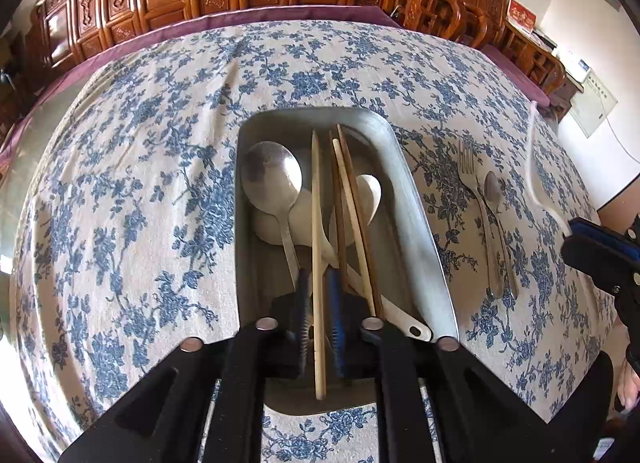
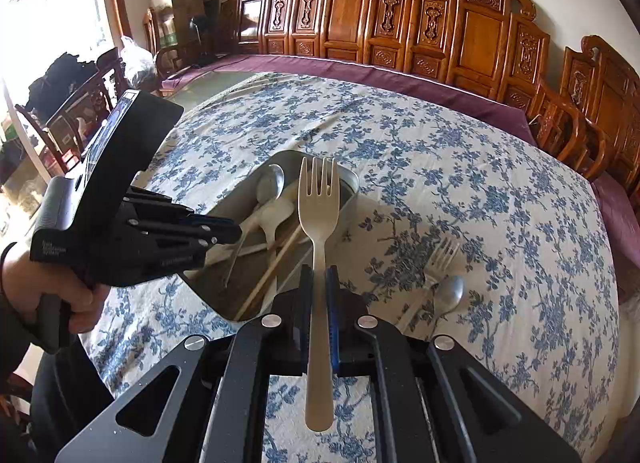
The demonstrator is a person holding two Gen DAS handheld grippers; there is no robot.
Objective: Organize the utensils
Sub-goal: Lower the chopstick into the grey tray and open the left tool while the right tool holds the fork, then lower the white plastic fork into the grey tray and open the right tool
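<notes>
A metal tray [image 1: 420, 215] lies on the floral tablecloth, holding a large metal spoon [image 1: 272, 179], white ceramic spoons [image 1: 370, 191] and several chopsticks [image 1: 352, 203]. My left gripper [image 1: 319, 303] hangs over the tray's near end. A pale chopstick [image 1: 317, 203] runs lengthwise between its pads with a slight gap on each side, so the jaws stand open. My right gripper [image 2: 319, 275] is shut on the handle of a beige fork [image 2: 318, 215], whose tines point over the tray's [image 2: 352, 179] right edge. The left gripper [image 2: 224, 235] shows there over the tray.
A metal fork [image 1: 472, 183] and a small metal spoon [image 1: 494, 191] lie side by side on the cloth right of the tray. Carved wooden chairs line the table's far edge. A person's hand [image 2: 76, 303] holds the left gripper's handle.
</notes>
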